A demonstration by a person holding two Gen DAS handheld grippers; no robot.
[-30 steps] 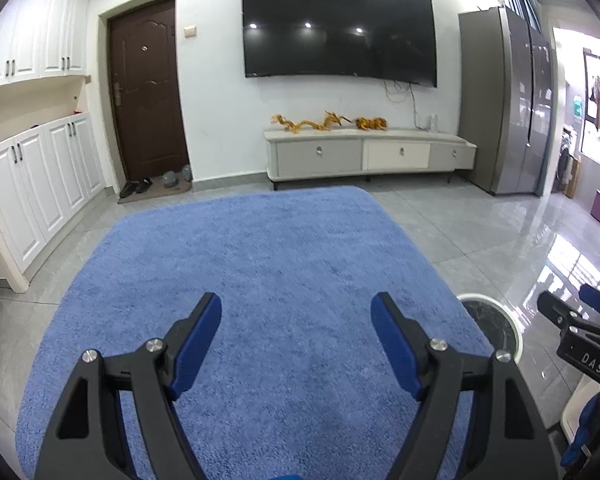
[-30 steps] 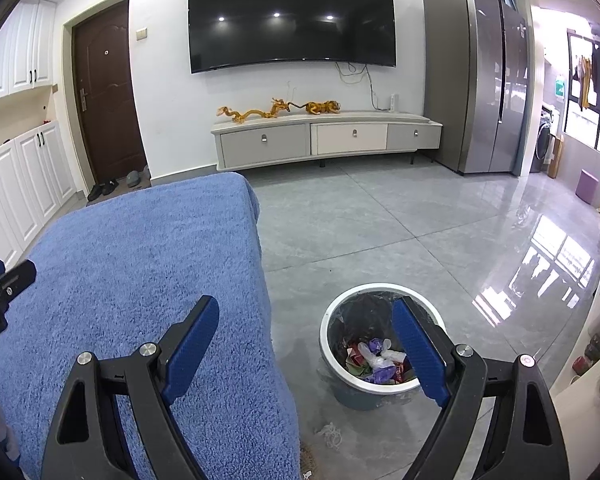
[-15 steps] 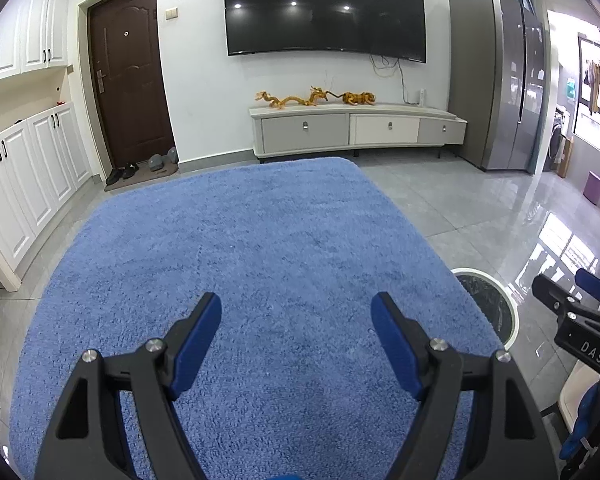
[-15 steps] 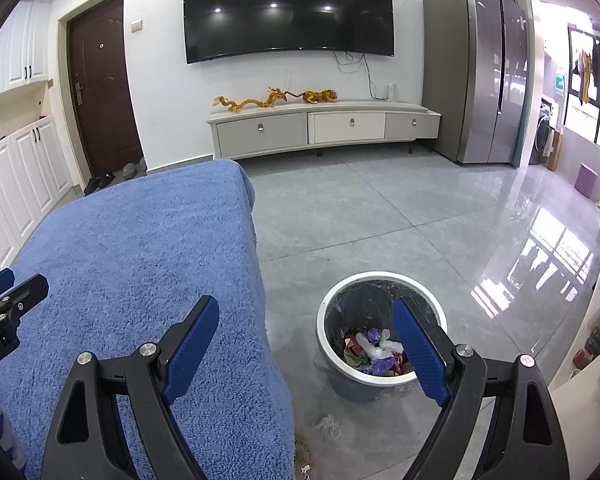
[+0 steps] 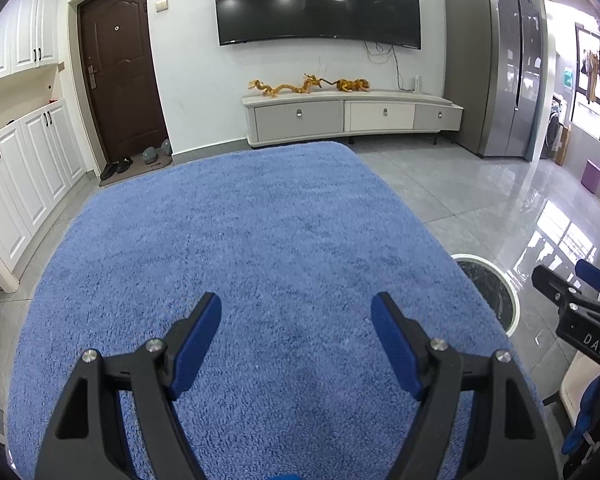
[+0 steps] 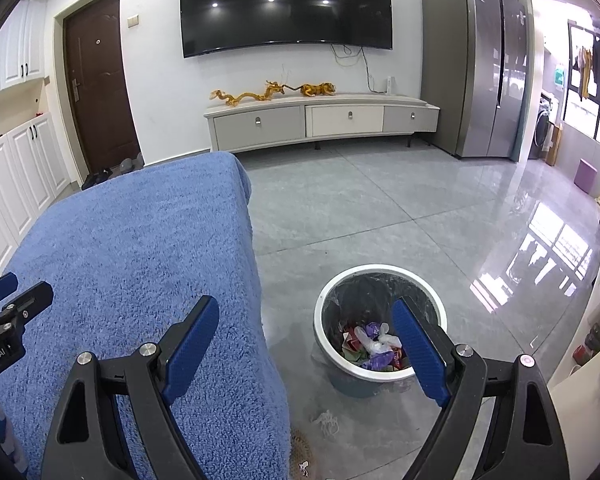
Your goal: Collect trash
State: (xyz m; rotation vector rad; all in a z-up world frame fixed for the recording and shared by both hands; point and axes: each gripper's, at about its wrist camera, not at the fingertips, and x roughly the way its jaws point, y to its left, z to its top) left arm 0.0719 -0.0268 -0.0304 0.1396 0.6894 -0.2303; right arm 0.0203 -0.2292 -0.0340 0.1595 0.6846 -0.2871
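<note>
A round trash bin [image 6: 328, 334] with a white rim and black liner stands on the floor right of the blue-covered table; it holds several crumpled wrappers [image 6: 374, 346]. Its rim also shows in the left wrist view [image 5: 512, 312]. My right gripper [image 6: 306, 322] is open and empty, above the table's right edge and the bin. My left gripper [image 5: 296, 318] is open and empty over the blue towel [image 5: 240, 248]. A small white scrap [image 6: 327, 422] lies on the floor in front of the bin.
The blue towel [image 6: 132, 248] covers the whole table. A TV cabinet [image 6: 320, 120] stands at the far wall, a fridge [image 6: 484, 64] at the right, white cupboards [image 5: 16, 176] and a brown door [image 5: 120, 68] at the left. Grey tiled floor [image 6: 400, 208] lies around the bin.
Both grippers have drawn back and tilted up a little, so the room appears lower and the bin slightly farther. Both stay open and empty.
</note>
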